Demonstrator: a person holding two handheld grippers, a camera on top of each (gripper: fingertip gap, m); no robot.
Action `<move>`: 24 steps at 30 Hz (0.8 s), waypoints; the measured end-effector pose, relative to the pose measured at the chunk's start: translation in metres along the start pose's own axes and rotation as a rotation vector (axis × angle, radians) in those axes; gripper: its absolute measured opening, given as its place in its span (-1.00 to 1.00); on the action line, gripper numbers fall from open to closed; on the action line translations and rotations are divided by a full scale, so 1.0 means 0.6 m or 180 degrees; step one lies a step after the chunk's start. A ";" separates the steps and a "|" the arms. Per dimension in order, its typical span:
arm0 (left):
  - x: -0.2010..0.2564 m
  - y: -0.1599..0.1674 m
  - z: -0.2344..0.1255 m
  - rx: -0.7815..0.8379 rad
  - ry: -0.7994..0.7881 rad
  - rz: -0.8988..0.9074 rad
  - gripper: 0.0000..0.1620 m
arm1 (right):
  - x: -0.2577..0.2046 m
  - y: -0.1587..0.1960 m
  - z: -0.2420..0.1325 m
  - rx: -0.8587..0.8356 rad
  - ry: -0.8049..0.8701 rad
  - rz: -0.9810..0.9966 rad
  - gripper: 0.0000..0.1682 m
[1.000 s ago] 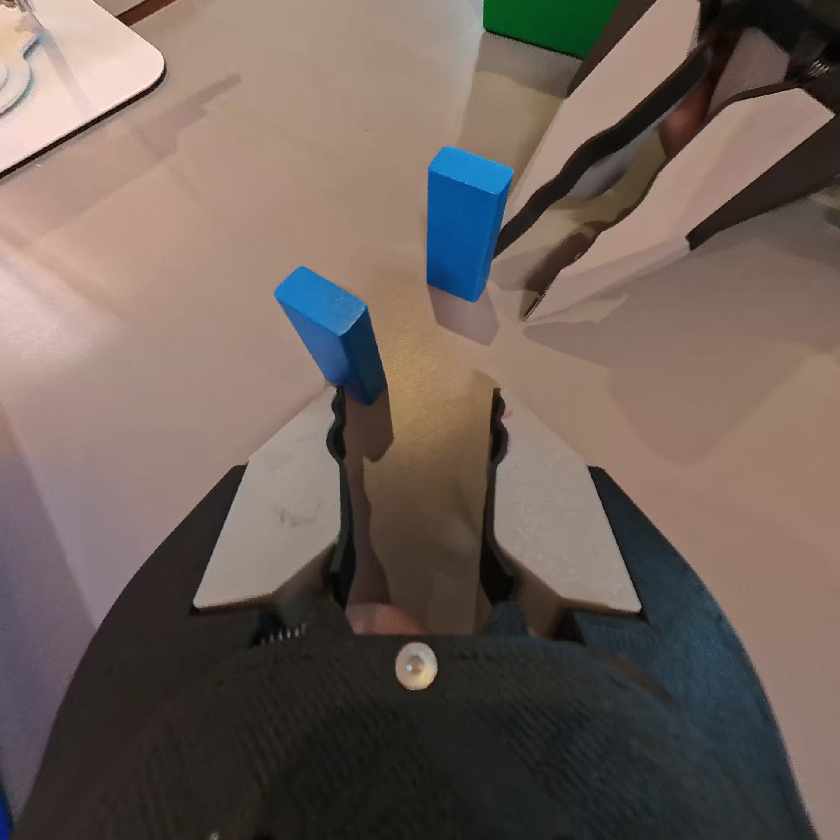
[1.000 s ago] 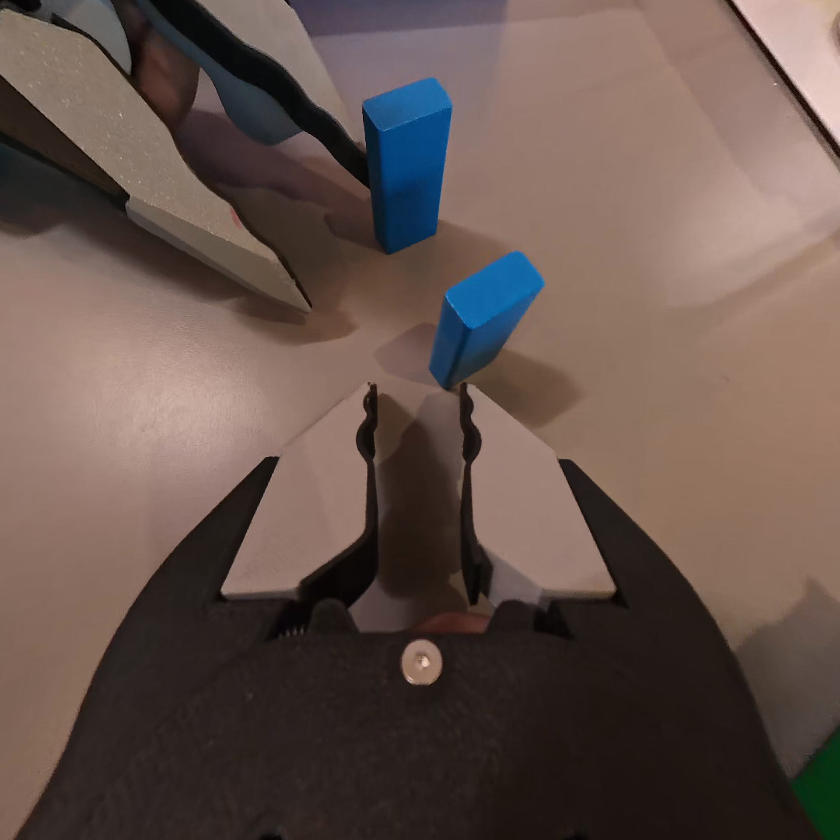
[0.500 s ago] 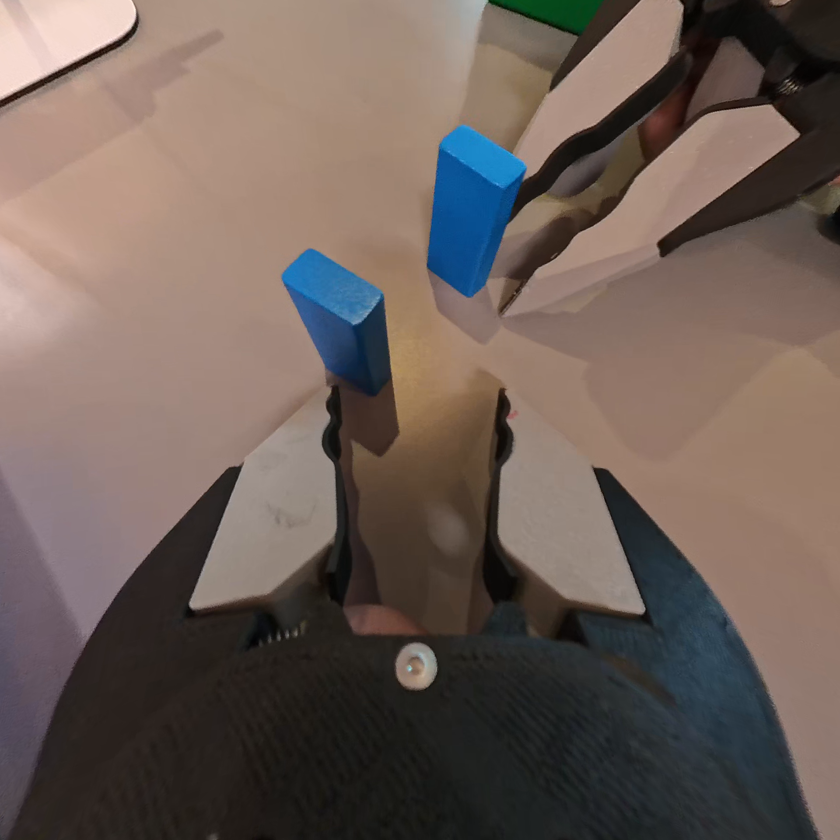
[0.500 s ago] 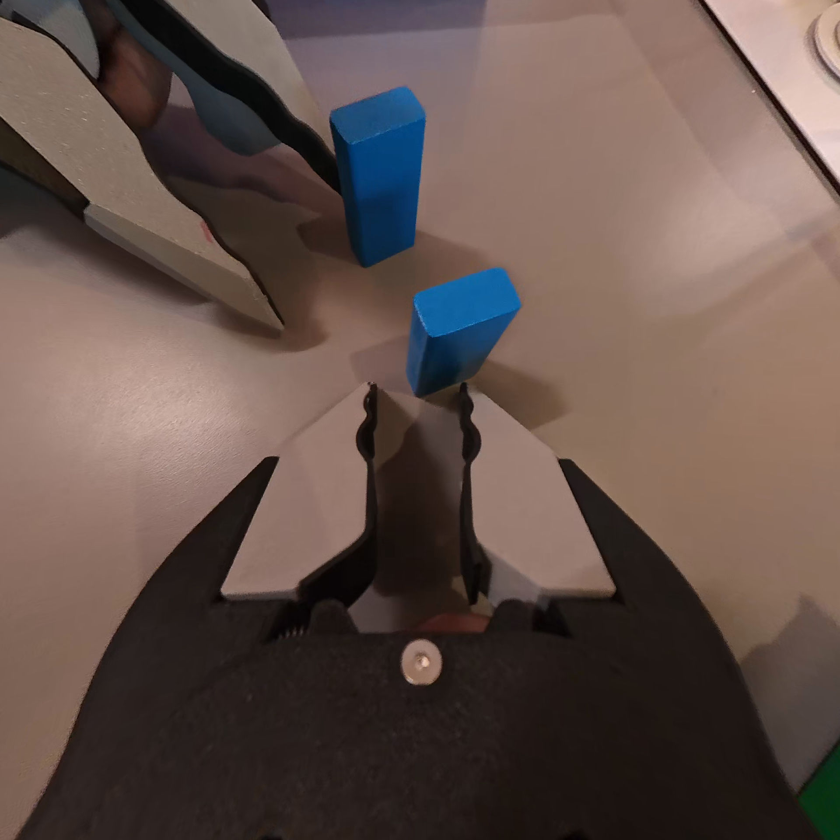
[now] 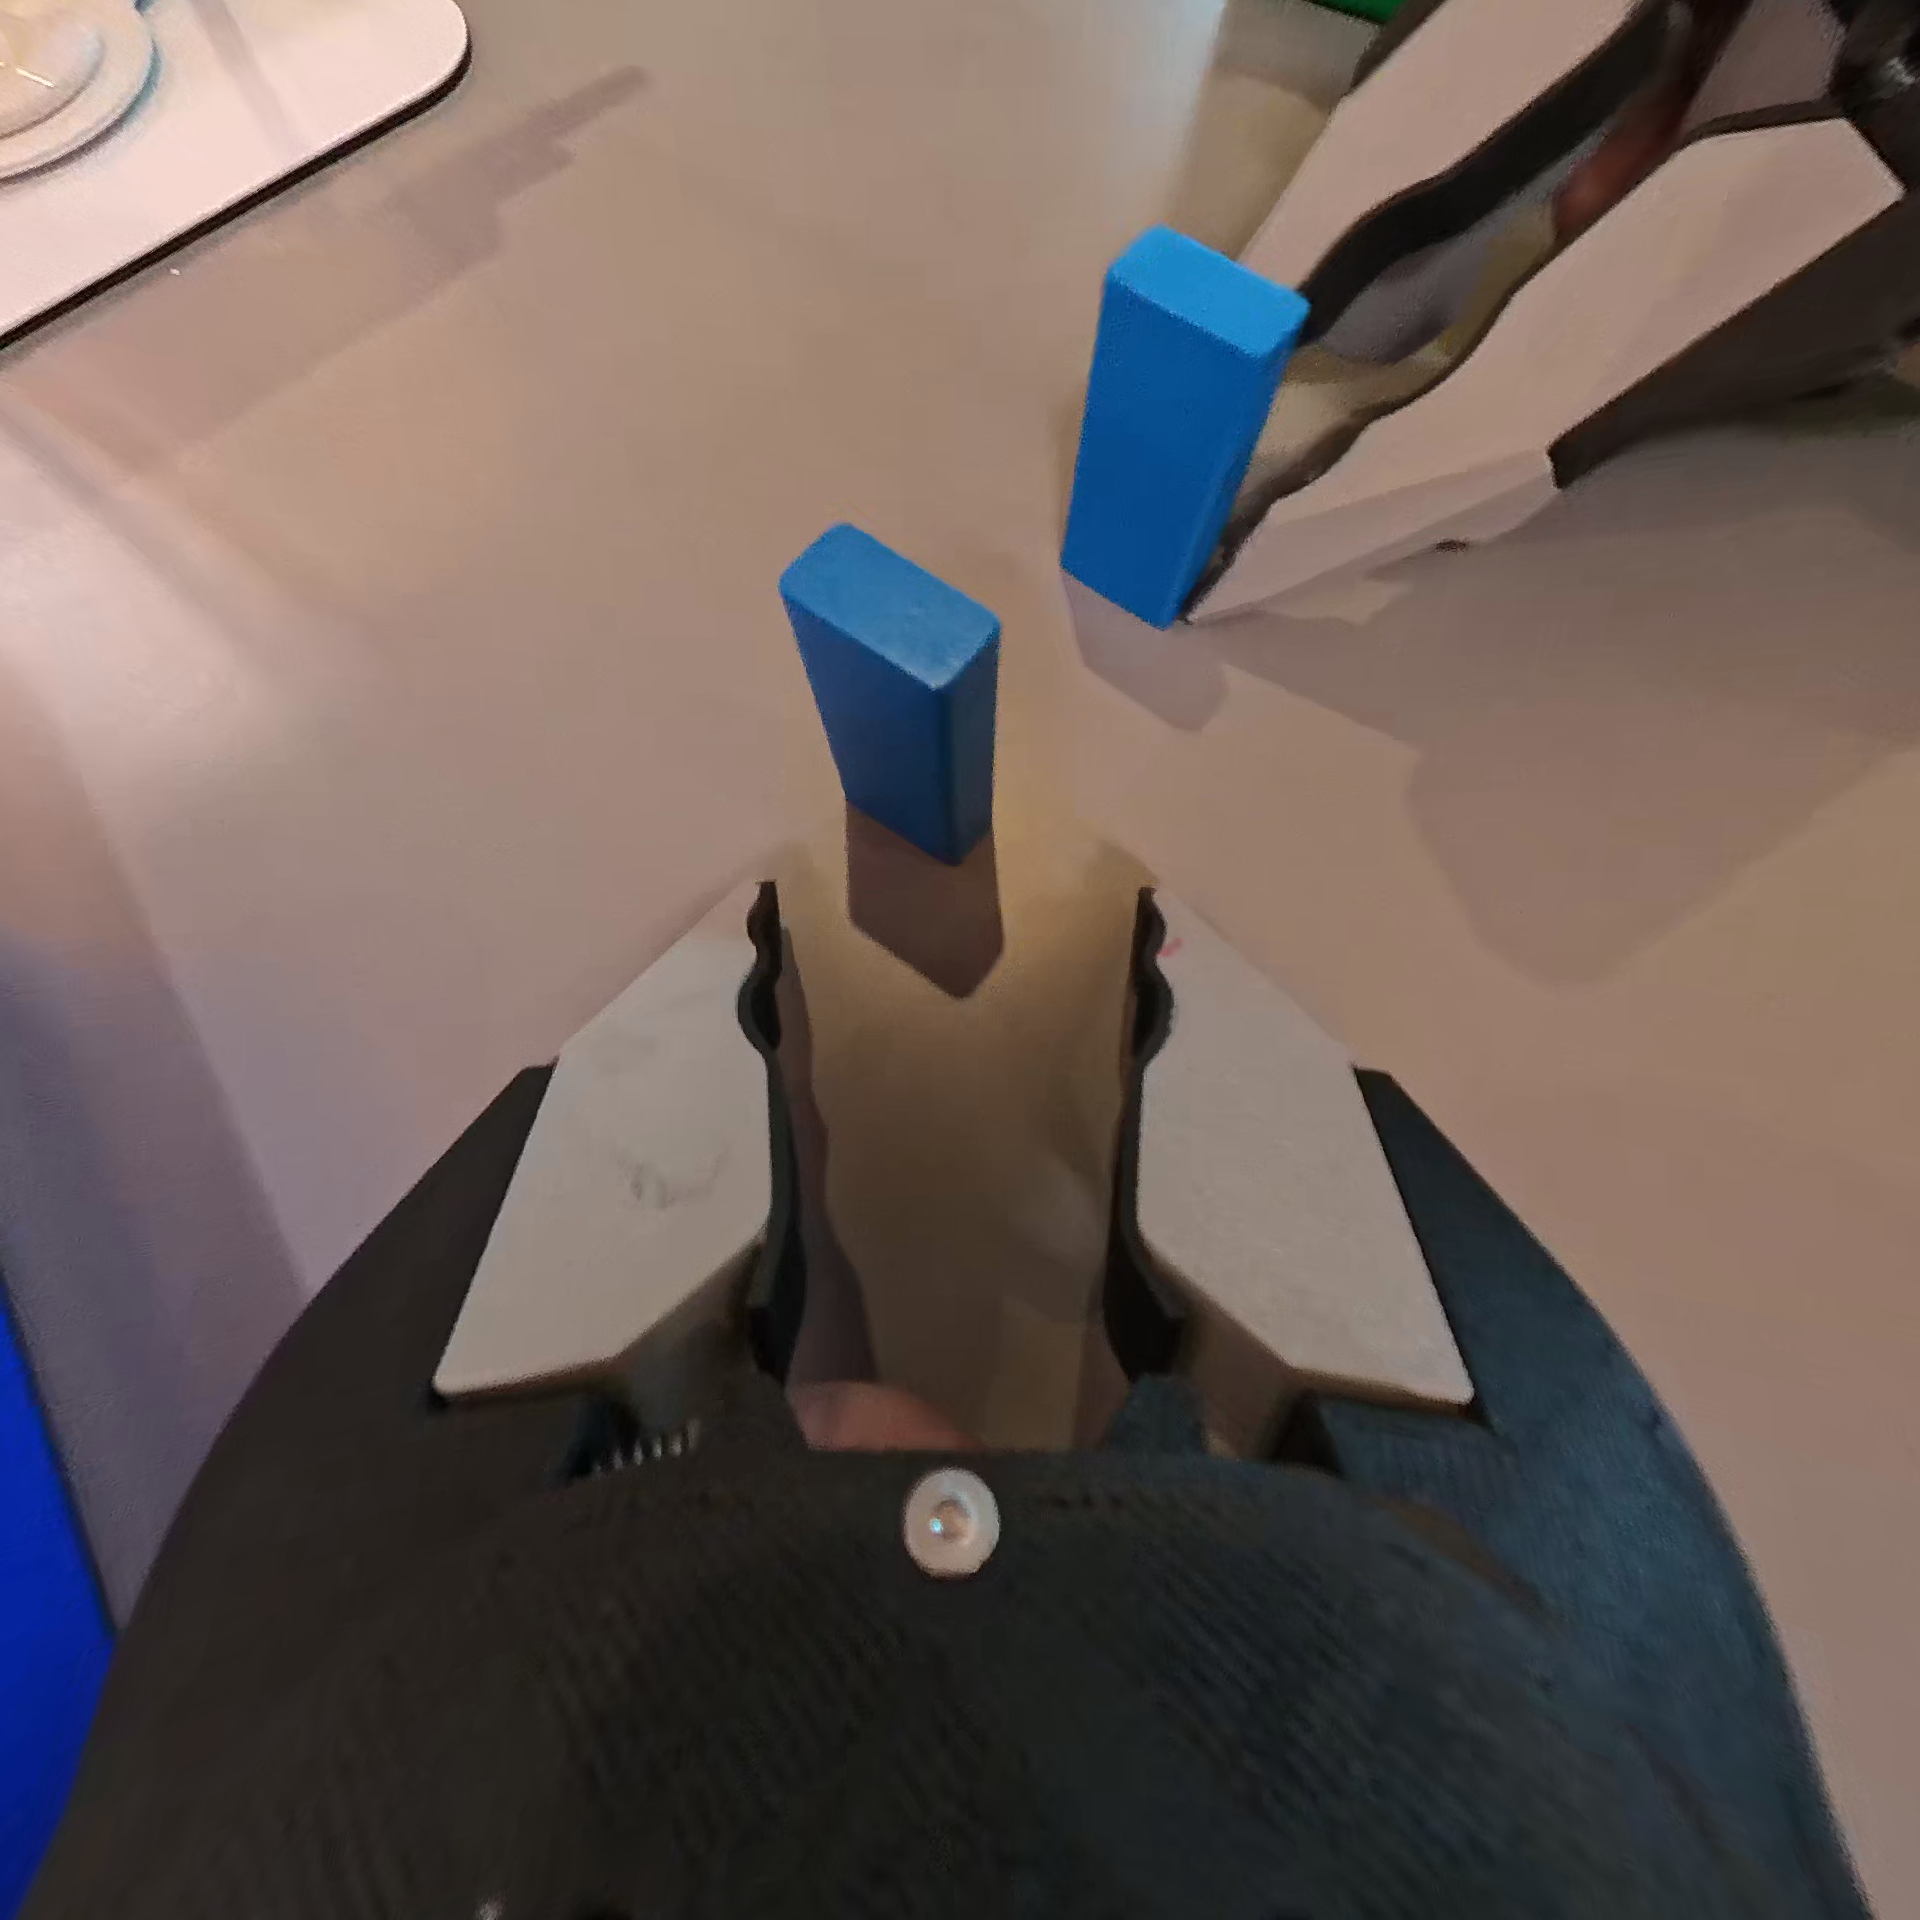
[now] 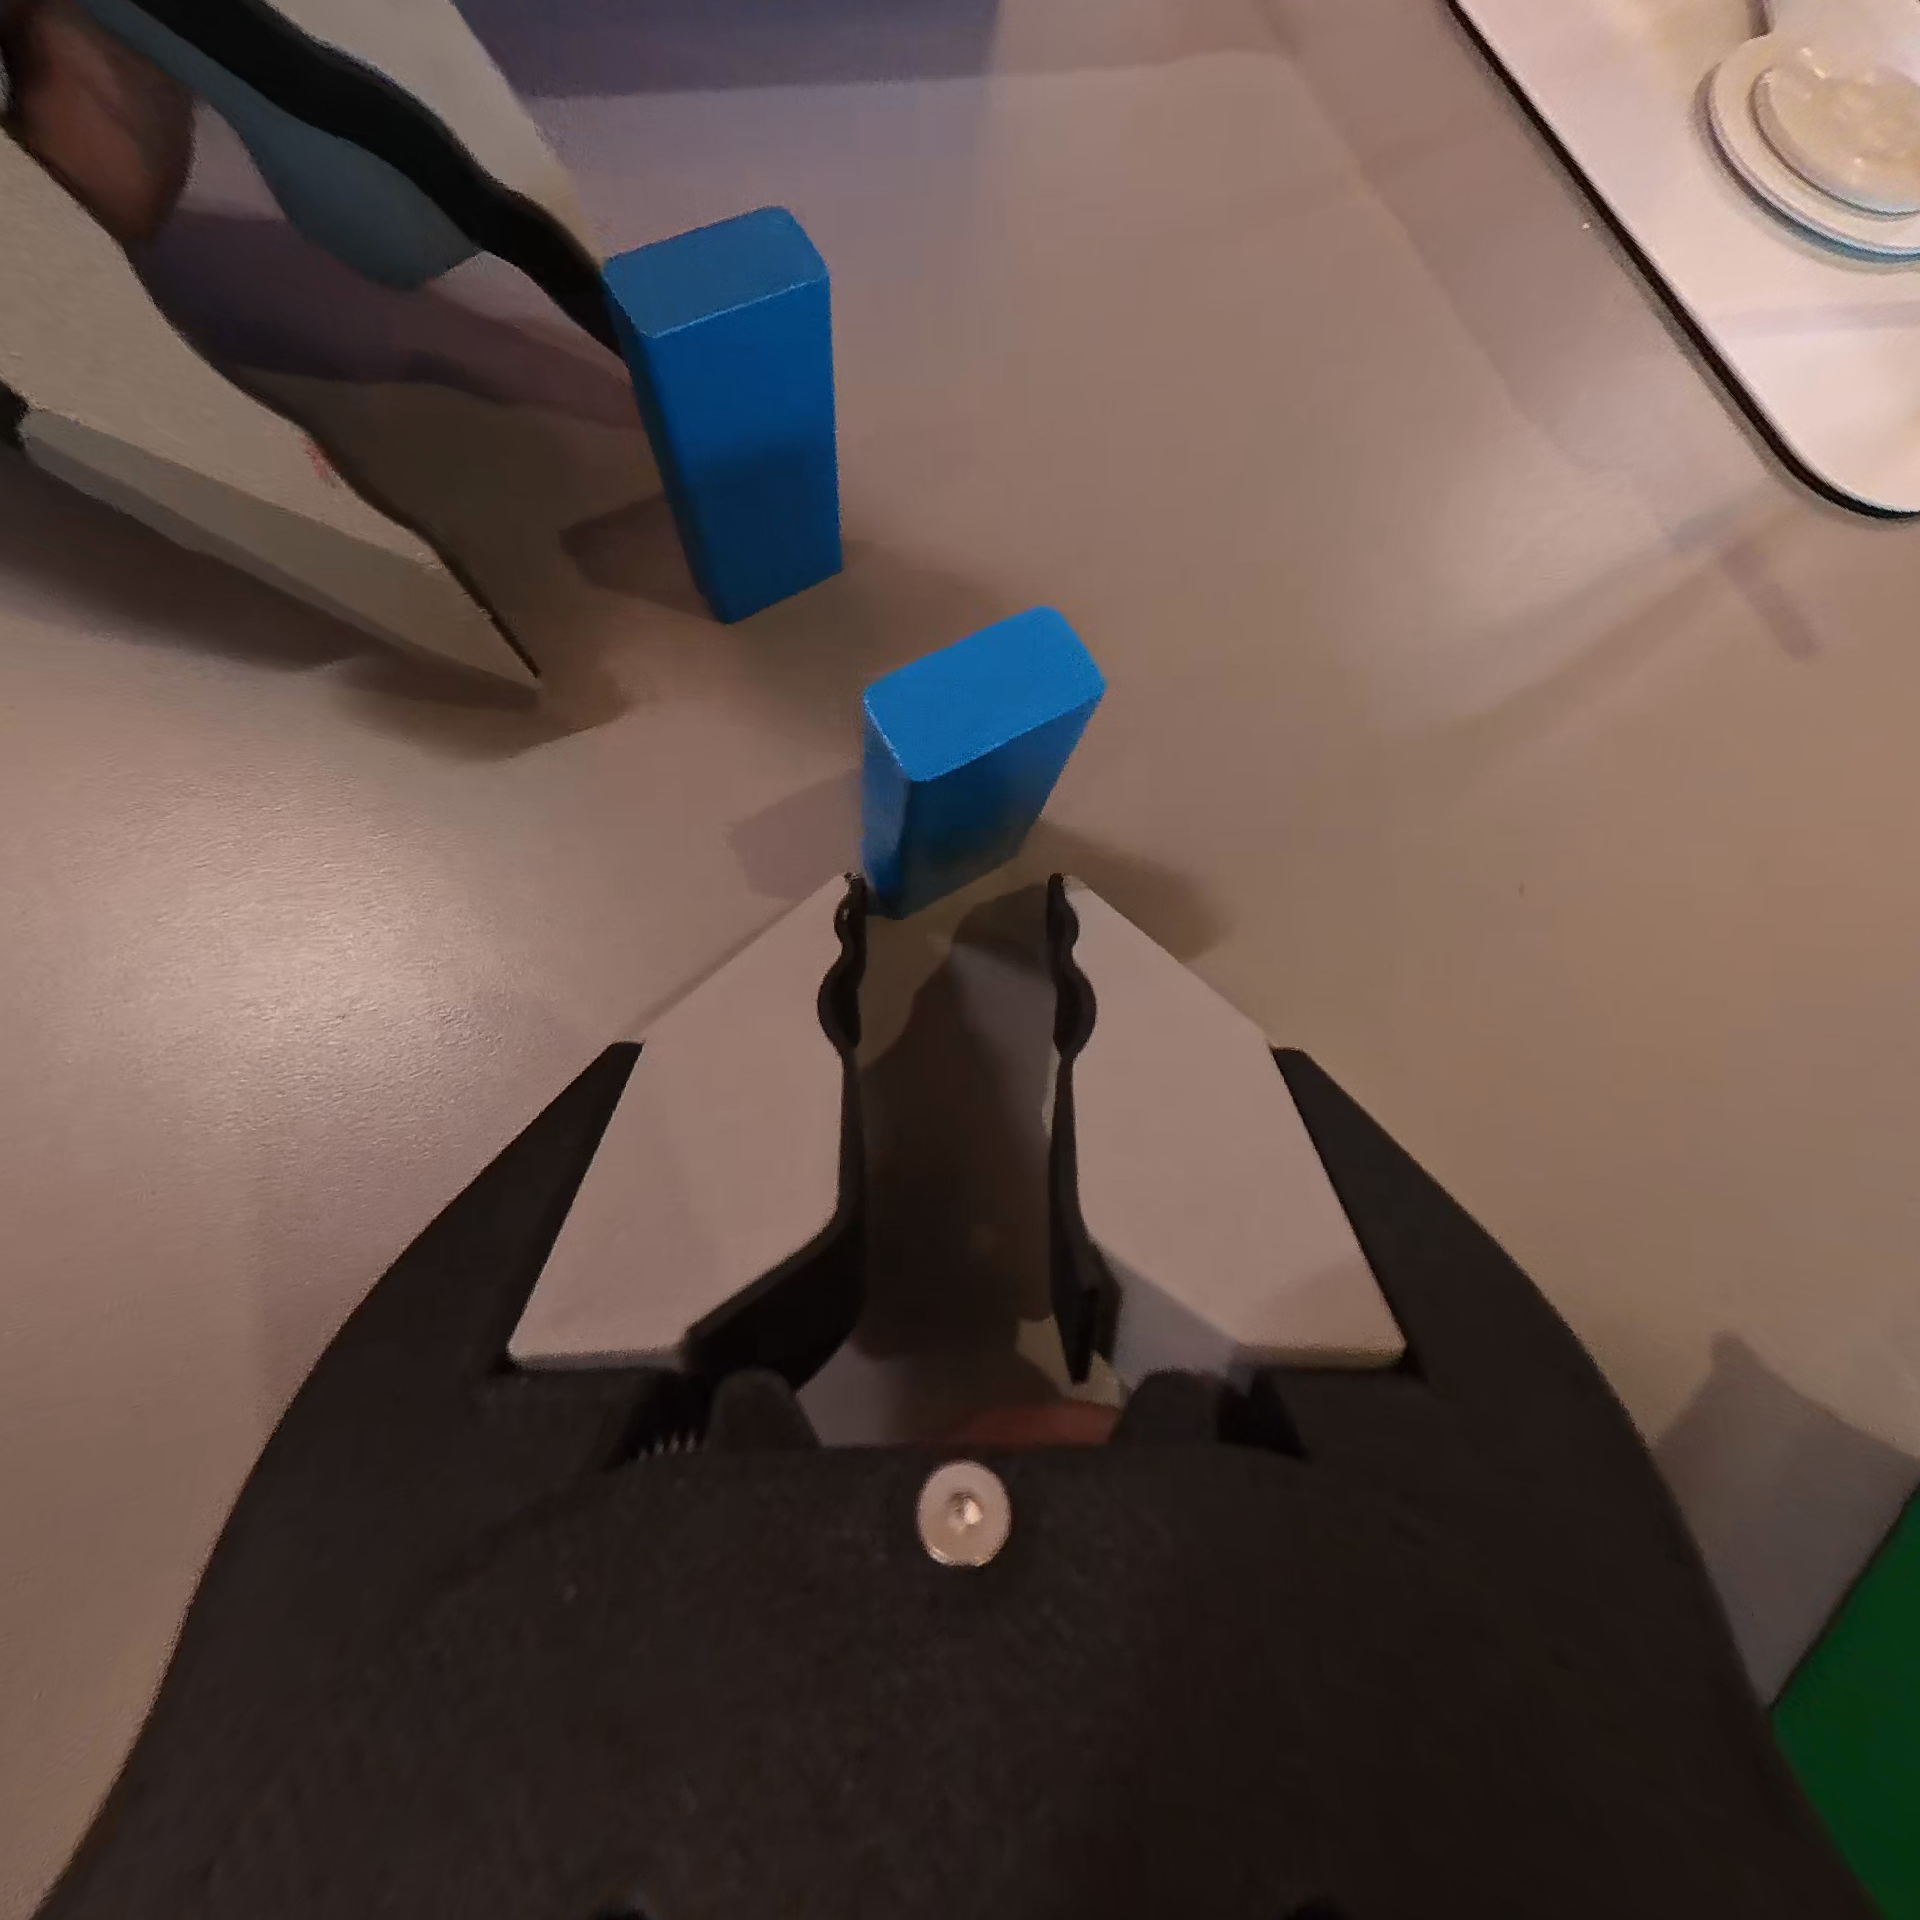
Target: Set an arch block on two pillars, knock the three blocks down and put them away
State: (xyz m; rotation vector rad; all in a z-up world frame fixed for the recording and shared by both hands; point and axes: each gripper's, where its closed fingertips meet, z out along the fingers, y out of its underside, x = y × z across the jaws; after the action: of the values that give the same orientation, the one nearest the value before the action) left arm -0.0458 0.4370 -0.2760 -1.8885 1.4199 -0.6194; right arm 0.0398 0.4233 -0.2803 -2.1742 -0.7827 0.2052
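Note:
Two blue pillar blocks stand upright and a little apart on the beige table. One pillar stands just ahead of my open, empty left gripper, in line with the gap between its fingertips. It is the far pillar in the right wrist view, beside the left gripper. The other pillar stands at the tips of my open, empty right gripper. It is the far pillar in the left wrist view, beside the right gripper. No arch block is in view.
A white tray holding a round pale item lies at the far left; it also shows in the right wrist view. A green object sits behind the right gripper. A blue object is at the left edge.
Both grippers have swung sideways, so each near pillar now sits in line with the gap between the fingertips instead of off to one side. Both pillars stay upright. Jaw openings are unchanged.

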 end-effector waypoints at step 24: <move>-0.270 0.091 -0.280 -0.0587 -0.0600 -0.1028 -0.10 | -0.013 0.006 -0.009 0.0002 -0.0051 -0.0032 -0.58</move>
State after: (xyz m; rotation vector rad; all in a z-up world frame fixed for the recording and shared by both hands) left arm -0.2481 0.5428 -0.2034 -2.2825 1.0923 -0.4554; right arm 0.0376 0.4135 -0.2802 -2.1699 -0.8023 0.2179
